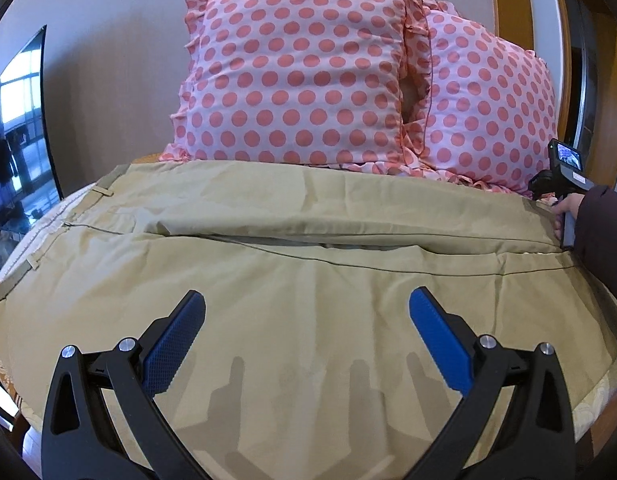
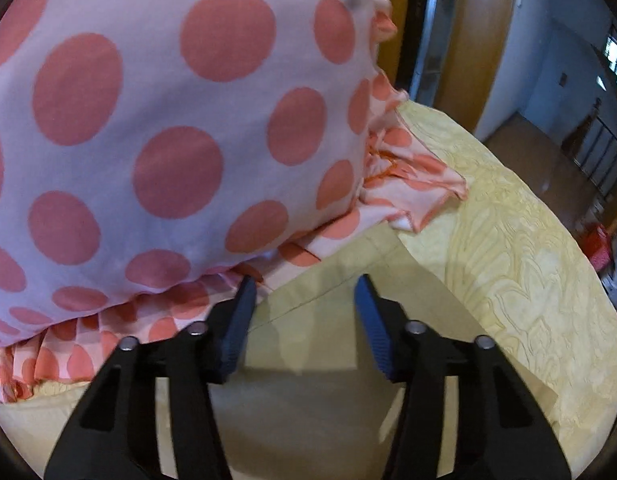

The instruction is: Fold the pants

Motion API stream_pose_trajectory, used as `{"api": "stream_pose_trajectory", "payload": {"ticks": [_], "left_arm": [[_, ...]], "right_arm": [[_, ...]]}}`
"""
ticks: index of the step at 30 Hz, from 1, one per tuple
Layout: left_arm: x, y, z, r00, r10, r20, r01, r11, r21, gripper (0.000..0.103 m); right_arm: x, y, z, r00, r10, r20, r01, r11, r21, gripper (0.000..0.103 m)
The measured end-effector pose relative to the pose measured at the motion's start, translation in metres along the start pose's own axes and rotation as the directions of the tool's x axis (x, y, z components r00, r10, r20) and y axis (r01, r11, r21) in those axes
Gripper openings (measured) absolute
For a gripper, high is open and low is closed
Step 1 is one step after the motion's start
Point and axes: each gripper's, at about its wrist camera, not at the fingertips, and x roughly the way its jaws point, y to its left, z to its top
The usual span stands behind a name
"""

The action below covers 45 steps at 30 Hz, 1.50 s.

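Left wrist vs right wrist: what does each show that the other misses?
Left wrist only: the khaki pants spread flat across the bed, waistband to the left, two polka-dot pillows behind them, a TV at far left, and the right tool's body in the person's hand at the pants' right end.

Right wrist only: a close-up of the yellow patterned bedspread, a doorway and the room beyond it.

Both: a polka-dot pillow, pants fabric, and an open tool, left and right, holding nothing.
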Motion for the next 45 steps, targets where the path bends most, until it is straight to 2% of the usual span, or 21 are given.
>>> {"api": "stream_pose_trajectory", "payload": {"ticks": [1, 4, 7, 10, 13, 16, 18, 22, 25, 26, 27, 28, 31, 33, 34, 36, 39, 41, 42, 43, 45], "left_arm": [[-0.001, 0.001, -0.001, 1.000, -0.001, 0.004, 0.001, 1.000, -0.003, 0.102], [-0.002, 0.003, -0.002, 1.000, -0.004, 0.003, 0.004, 1.000, -0.013, 0.102], [-0.007, 0.006, -0.004, 1.000, -0.002, 0.005, 0.002, 1.000, -0.024, 0.102], [-0.015, 0.012, -0.005, 1.000, 0.001, 0.021, 0.000, 0.999, -0.036, 0.102], [-0.021, 0.016, -0.005, 0.999, 0.003, 0.036, -0.001, 0.999, -0.046, 0.102], [-0.025, 0.021, -0.004, 0.999, 0.013, 0.043, -0.011, 0.999, -0.052, 0.102], [-0.026, 0.026, -0.002, 0.999, 0.013, 0.045, -0.010, 0.998, -0.061, 0.102], [-0.026, 0.039, 0.008, 0.999, -0.002, 0.052, 0.007, 0.995, -0.097, 0.102], [-0.025, 0.049, 0.019, 0.996, -0.047, 0.070, 0.055, 0.991, -0.122, 0.102], [-0.024, 0.052, 0.021, 0.996, -0.055, 0.067, 0.063, 0.990, -0.127, 0.102], [-0.023, 0.055, 0.025, 0.997, -0.058, 0.058, 0.065, 0.989, -0.133, 0.102], [-0.022, 0.057, 0.027, 0.997, -0.051, 0.051, 0.057, 0.989, -0.136, 0.102], [-0.023, 0.066, 0.030, 0.999, 0.001, 0.048, 0.006, 0.989, -0.146, 0.102], [-0.024, 0.069, 0.030, 0.999, 0.012, 0.047, -0.005, 0.989, -0.151, 0.102], [-0.024, 0.071, 0.030, 0.999, 0.013, 0.044, -0.006, 0.988, -0.152, 0.102], [-0.022, 0.071, 0.029, 0.999, 0.012, 0.035, -0.006, 0.988, -0.154, 0.102], [-0.019, 0.071, 0.029, 1.000, 0.013, 0.025, -0.009, 0.989, -0.149, 0.102], [-0.016, 0.071, 0.030, 1.000, 0.011, 0.019, -0.008, 0.989, -0.149, 0.102], [-0.014, 0.072, 0.031, 1.000, -0.002, 0.016, 0.004, 0.988, -0.154, 0.102], [-0.012, 0.074, 0.032, 1.000, -0.016, 0.015, 0.018, 0.987, -0.158, 0.102], [-0.008, 0.077, 0.035, 0.999, -0.053, 0.014, 0.054, 0.984, -0.168, 0.102]], "right_arm": [[0.000, -0.004, 0.000, 1.000, 0.007, 0.002, -0.007, 1.000, 0.015, 0.030], [-0.002, -0.008, -0.002, 0.998, 0.057, 0.005, -0.057, 0.998, 0.030, 0.014], [-0.012, -0.022, -0.009, 0.987, 0.155, 0.035, -0.158, 0.984, 0.088, 0.006], [-0.039, -0.043, -0.023, 0.958, 0.263, 0.110, -0.277, 0.950, 0.145, 0.005], [-0.086, -0.079, -0.052, 0.891, 0.402, 0.210, -0.438, 0.882, 0.173, 0.005], [-0.138, -0.113, -0.099, 0.826, 0.487, 0.286, -0.541, 0.826, 0.157, 0.004], [-0.156, -0.141, -0.126, 0.803, 0.512, 0.305, -0.574, 0.802, 0.167, 0.004], [-0.172, -0.171, -0.186, 0.813, 0.520, 0.263, -0.576, 0.783, 0.234, 0.001], [-0.155, -0.183, -0.200, 0.812, 0.552, 0.189, -0.583, 0.753, 0.305, 0.012], [-0.156, -0.187, -0.206, 0.809, 0.561, 0.178, -0.586, 0.740, 0.330, 0.018], [-0.153, -0.189, -0.208, 0.803, 0.573, 0.167, -0.590, 0.722, 0.360, 0.041], [-0.150, -0.191, -0.207, 0.797, 0.582, 0.161, -0.593, 0.706, 0.387, 0.054], [-0.141, -0.189, -0.207, 0.803, 0.582, 0.128, -0.578, 0.708, 0.406, 0.052], [-0.131, -0.181, -0.202, 0.790, 0.606, 0.093, -0.582, 0.695, 0.423, 0.052], [-0.124, -0.177, -0.201, 0.792, 0.607, 0.071, -0.573, 0.698, 0.429, 0.047], [-0.117, -0.169, -0.194, 0.814, 0.577, 0.070, -0.546, 0.718, 0.432, 0.045], [-0.108, -0.168, -0.186, 0.821, 0.564, 0.089, -0.531, 0.697, 0.483, 0.045], [-0.101, -0.169, -0.182, 0.832, 0.545, 0.106, -0.516, 0.688, 0.510, 0.032], [-0.097, -0.171, -0.181, 0.836, 0.538, 0.112, -0.510, 0.684, 0.522, 0.016], [-0.090, -0.174, -0.182, 0.829, 0.544, 0.131, -0.519, 0.660, 0.542, 0.007], [-0.085, -0.181, -0.183, 0.804, 0.569, 0.174, -0.557, 0.615, 0.558, 0.002]]}}
